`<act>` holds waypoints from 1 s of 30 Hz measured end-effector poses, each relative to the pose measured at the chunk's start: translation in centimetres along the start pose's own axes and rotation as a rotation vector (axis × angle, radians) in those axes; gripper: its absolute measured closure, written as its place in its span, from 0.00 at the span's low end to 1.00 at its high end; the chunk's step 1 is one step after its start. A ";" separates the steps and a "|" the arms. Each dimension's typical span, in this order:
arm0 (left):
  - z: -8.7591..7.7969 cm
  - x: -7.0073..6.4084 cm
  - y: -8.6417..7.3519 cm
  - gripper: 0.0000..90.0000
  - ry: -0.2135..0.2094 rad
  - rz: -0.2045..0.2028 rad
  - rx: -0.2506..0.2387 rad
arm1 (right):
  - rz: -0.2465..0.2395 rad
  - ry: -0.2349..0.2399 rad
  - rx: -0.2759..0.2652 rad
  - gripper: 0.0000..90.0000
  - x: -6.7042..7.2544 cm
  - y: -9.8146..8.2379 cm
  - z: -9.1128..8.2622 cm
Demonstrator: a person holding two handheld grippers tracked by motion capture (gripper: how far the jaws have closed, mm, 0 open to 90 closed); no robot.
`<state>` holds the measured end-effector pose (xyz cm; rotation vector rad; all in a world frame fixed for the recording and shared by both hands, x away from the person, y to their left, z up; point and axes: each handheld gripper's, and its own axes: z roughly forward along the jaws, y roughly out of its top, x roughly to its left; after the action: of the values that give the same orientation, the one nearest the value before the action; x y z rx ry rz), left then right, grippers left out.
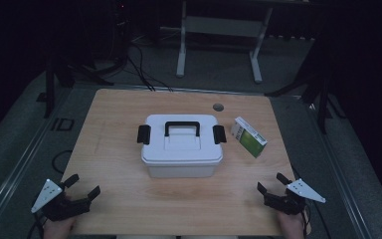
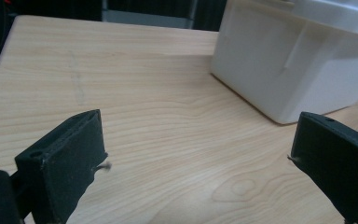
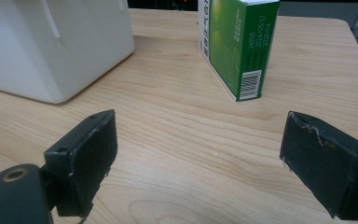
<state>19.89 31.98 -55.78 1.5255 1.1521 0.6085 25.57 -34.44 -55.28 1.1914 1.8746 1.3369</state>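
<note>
A white, lidded, rigid plastic storage box with a black carry handle and two black side latches is seen standing at the middle of the light wooden table, with a small green-and-white cardboard carton just beside it on the right. The left gripper and the right gripper are held near the table's front corners, well apart from both things, jaws spread wide with nothing between them. The box is judged stiff and smooth-walled, probably slippery; it would best be taken by the handle or latches. The carton is judged light and easily crushed.
</note>
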 end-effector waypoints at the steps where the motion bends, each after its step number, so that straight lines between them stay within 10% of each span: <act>1: 0.0 0.1 0.0 0.03 -0.019 -0.007 0.003 | 0.005 -0.004 0.001 0.12 0.0 0.0 0.0; 16: 1.8 -0.4 0.7 0.15 -0.077 0.029 0.088 | -0.036 0.013 0.047 0.28 0.6 1.1 1.1; 30: 5.8 -2.2 2.4 0.69 -0.109 0.098 0.174 | -0.103 0.105 0.137 0.93 2.3 2.6 3.6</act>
<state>24.71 27.57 -54.80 1.7495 1.0743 0.4937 28.37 -30.41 -53.99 1.0926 2.1020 1.2541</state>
